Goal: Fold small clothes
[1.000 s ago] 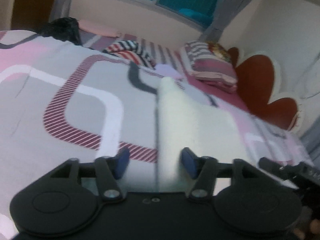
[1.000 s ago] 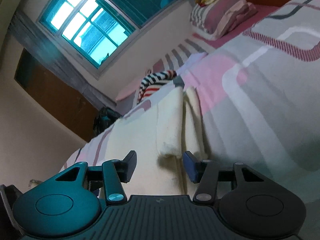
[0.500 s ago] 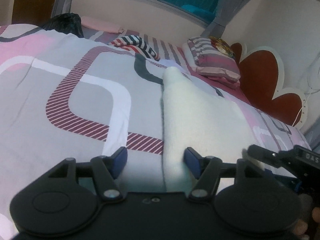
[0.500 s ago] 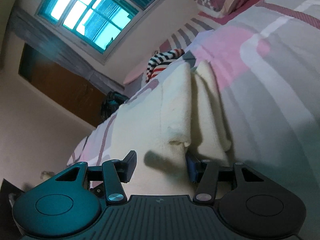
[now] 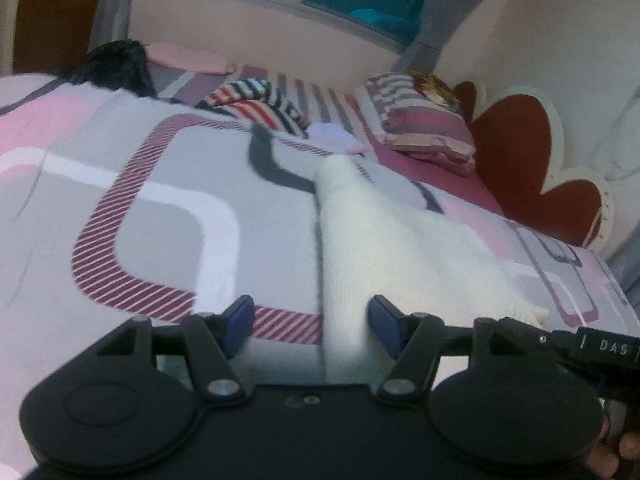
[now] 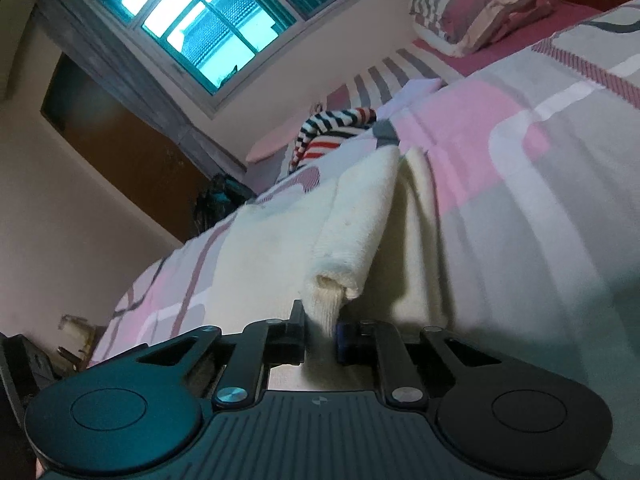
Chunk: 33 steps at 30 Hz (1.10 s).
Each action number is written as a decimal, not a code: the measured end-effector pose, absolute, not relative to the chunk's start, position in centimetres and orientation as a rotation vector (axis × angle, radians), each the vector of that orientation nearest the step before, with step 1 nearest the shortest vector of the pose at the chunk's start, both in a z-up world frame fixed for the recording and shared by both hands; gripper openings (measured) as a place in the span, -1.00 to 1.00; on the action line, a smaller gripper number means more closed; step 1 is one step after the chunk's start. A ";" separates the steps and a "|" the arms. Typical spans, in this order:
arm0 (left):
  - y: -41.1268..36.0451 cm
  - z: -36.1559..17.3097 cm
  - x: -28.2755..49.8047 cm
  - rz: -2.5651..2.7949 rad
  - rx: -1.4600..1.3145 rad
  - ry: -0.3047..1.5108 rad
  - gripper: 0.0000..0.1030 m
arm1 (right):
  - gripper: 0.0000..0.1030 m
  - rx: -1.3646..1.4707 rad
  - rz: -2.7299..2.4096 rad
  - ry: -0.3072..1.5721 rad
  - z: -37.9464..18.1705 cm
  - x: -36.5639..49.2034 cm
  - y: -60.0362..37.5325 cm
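a: where is the cream knit garment [image 5: 384, 240] lying?

b: it lies flat on the patterned bedspread [image 5: 120, 208], a grey, pink and white cover with maroon striped bands. in the left wrist view it runs away from the camera toward the pillow [image 5: 420, 120], narrowing to a point at its far end.

a: what about the left gripper [image 5: 310, 322]?

b: its jaws stand well apart. the near edge of the garment lies between the 2 blue pads [image 5: 384, 320], closer to the right one, and i see no pad pressing on the cloth. part of the gap shows bare bedspread.

a: and the right gripper [image 6: 322, 334]?

b: its jaws are closing, and a bunched fold of the cream garment [image 6: 352, 240] sits between them. the fingers [image 6: 298, 328] look tight against the cloth on both sides, so it has hold of that fold. (the fold rises into a small rolled lip just above the fingertips.)

a: anything else on the bed?

b: a striped garment [image 5: 256, 104] in red, white and dark lies crumpled farther back, well apart from the cream one. a dark bag [image 5: 116, 64] sits at the far left edge of the bed, and the red headboard [image 5: 516, 148] with a pale border stands behind the pillow. the window [image 6: 192, 20] glows blue-white above.

a: can you see the person?

b: only fingertips [image 5: 624, 446] at the lower right corner of the left wrist view.
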State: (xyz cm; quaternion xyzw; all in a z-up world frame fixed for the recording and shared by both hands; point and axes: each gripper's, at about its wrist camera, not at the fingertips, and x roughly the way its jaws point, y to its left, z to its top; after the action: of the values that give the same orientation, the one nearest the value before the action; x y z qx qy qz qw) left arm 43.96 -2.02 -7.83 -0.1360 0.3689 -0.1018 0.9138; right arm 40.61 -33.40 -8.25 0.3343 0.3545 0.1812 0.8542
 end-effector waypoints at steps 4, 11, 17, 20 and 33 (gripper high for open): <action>-4.2 -8.0 44.1 -0.234 -0.191 0.771 0.26 | -0.76 0.708 0.371 0.753 -8.5 39.8 -34.7; -4.6 -8.6 43.8 -0.241 -0.181 0.768 0.28 | -0.76 0.726 0.369 0.784 -9.6 40.9 -34.9; -4.0 -8.9 43.8 -0.276 -0.225 0.807 0.33 | -0.76 0.706 0.398 0.797 -10.1 41.6 -35.3; -3.7 -8.7 42.9 -0.285 -0.212 0.826 0.33 | -0.68 0.693 0.379 0.801 -9.4 40.4 -35.6; -4.3 -8.6 36.8 -0.305 -0.064 0.772 0.31 | -0.67 0.389 0.257 0.821 -8.0 33.1 -33.1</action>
State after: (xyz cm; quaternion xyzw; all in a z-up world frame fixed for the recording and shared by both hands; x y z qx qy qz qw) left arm 36.76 -4.26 -8.56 -0.0312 0.3750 -0.1483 0.9146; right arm 33.14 -33.08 -7.96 0.1874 0.3954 0.1237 0.8907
